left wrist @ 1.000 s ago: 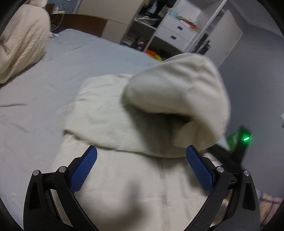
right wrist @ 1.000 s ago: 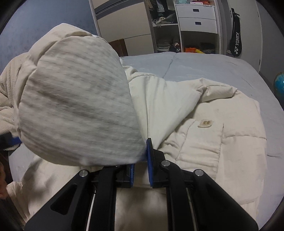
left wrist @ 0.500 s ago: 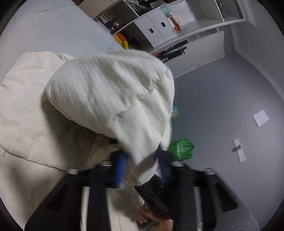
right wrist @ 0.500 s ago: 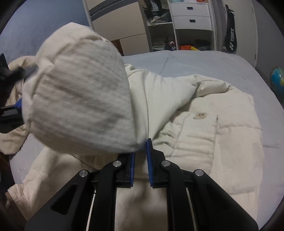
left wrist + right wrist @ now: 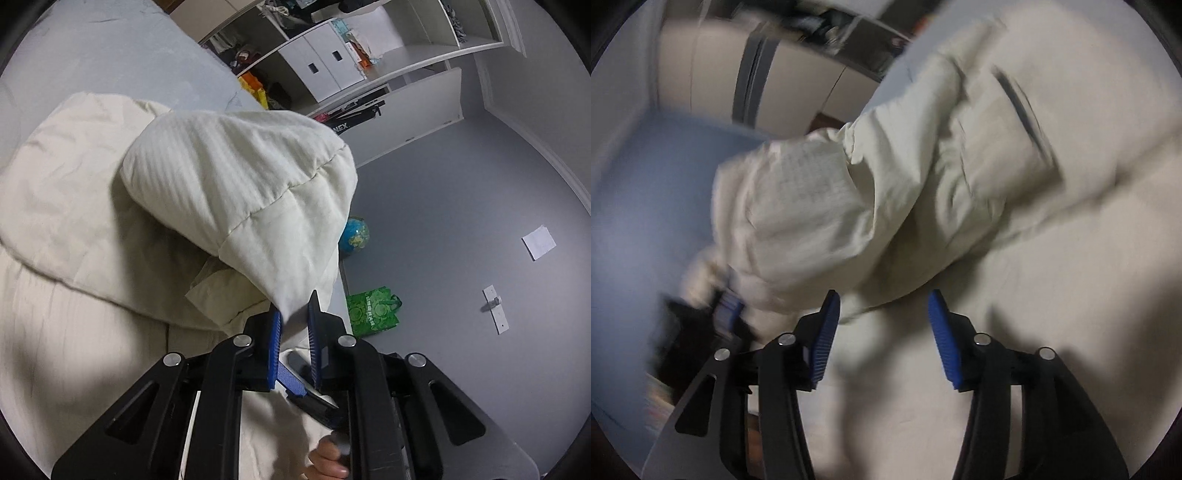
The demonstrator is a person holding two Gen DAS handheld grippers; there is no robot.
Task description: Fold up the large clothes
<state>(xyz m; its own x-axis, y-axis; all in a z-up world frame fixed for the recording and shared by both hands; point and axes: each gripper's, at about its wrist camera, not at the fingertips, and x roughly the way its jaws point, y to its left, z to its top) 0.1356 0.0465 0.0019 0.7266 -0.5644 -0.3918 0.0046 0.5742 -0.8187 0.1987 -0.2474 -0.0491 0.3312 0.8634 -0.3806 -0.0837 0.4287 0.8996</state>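
A cream quilted coat [image 5: 74,206] lies spread on the grey bed [image 5: 92,55]. My left gripper [image 5: 294,314] is shut on the coat's lifted hood or sleeve end [image 5: 240,184], which bulges up above the coat. In the blurred right wrist view my right gripper [image 5: 882,325] is open and empty just over the coat [image 5: 1034,258]. The lifted fold [image 5: 798,214] hangs ahead of it, with the left gripper [image 5: 727,306] at the fold's lower left.
Beyond the bed's right edge are a grey floor [image 5: 461,221], a small globe [image 5: 354,236] and a green bag [image 5: 373,310]. White shelves and drawers [image 5: 332,62] stand behind. The right gripper [image 5: 306,395] and a hand show below my left fingers.
My left gripper, open a second ago, has closed on the raised fold. My right gripper has let go of that fold, opened, and swung sharply, blurring its view.
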